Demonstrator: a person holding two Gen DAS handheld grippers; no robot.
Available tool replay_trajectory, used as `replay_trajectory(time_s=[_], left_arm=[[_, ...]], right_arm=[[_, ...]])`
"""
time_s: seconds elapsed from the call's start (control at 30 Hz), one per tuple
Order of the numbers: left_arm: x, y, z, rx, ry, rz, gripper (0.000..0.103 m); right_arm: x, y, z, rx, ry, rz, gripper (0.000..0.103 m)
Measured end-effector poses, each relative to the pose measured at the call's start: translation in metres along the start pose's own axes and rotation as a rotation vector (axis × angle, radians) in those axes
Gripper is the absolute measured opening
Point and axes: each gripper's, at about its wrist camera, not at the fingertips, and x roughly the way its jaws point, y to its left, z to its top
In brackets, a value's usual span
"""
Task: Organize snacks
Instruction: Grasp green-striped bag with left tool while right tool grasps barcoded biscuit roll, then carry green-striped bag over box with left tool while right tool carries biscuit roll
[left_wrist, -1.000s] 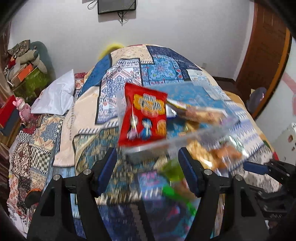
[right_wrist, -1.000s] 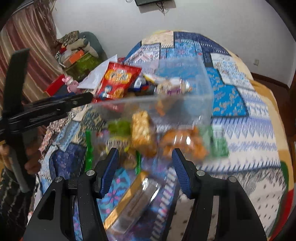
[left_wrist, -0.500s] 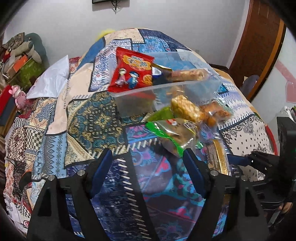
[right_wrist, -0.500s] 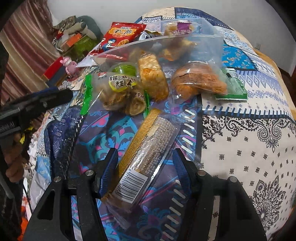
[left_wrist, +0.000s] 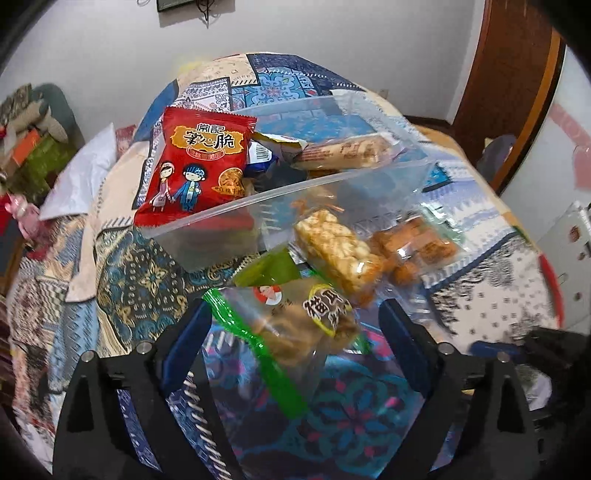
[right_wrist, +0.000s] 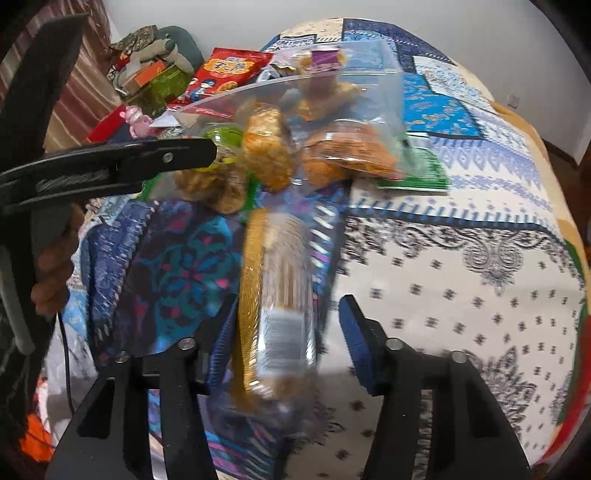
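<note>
Left tool (left_wrist: 291, 334) wide, jaws just opening, straddling green-edged snack bag (left_wrist: 295, 325) on bed. Right tool (right_wrist: 286, 341) narrowing around long wafer pack (right_wrist: 277, 310) (pads not yet pressing). Next: grip, lift into clear box (left_wrist: 332, 177).

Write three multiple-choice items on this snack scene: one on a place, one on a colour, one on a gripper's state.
1. Where is the red packet?
A. leaning over the clear tub's rim
B. flat on the floor
C. in the right gripper

2. What colour is the edge strip of the bag between the left gripper's fingers?
A. pink
B. green
C. white

3. How does the right gripper stand around the long biscuit pack?
A. clamped on it
B. open, astride it
C. far above it

Answers: 1 A, the packet rests on the tub's front rim. 2 B, a green strip runs along the bag. 3 B, gaps show beside the pack.
</note>
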Motion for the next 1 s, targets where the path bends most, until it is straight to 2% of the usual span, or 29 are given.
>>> replay_trajectory(time_s=[0.2, 0.4, 0.5, 0.63, 0.8, 0.87, 0.93, 1.0], left_arm=[[0.019, 0.006, -0.012, 0.009, 0.058, 0.023, 0.095], [0.031, 0.019, -0.020, -0.058, 0.094, -0.055, 0.096], [0.047, 0.020, -0.022, -0.091, 0.139, -0.096, 0.096], [0.047, 0.012, -0.024, -0.079, 0.091, -0.091, 0.095], [0.030, 0.012, -0.020, -0.102, 0.004, -0.109, 0.084], [0.022, 0.015, -0.018, -0.111, -0.020, -0.121, 0.068], [0.019, 0.015, -0.017, -0.104, -0.012, -0.125, 0.057], [0.018, 0.013, -0.019, -0.076, -0.001, -0.111, 0.054]], right_arm=[[0.000, -0.007, -0.002, 0.010, 0.002, -0.014, 0.044], [0.007, 0.005, 0.003, -0.009, -0.001, -0.026, 0.044], [0.009, 0.007, 0.005, -0.009, -0.004, -0.026, 0.044], [0.009, 0.005, 0.004, 0.008, -0.015, -0.015, 0.042], [0.006, 0.001, 0.003, 0.026, -0.027, -0.003, 0.037], [0.005, 0.000, 0.002, 0.031, -0.031, 0.001, 0.036], [0.004, 0.000, 0.002, 0.031, -0.035, -0.003, 0.034], [0.002, 0.001, 0.001, 0.028, -0.039, -0.002, 0.034]])
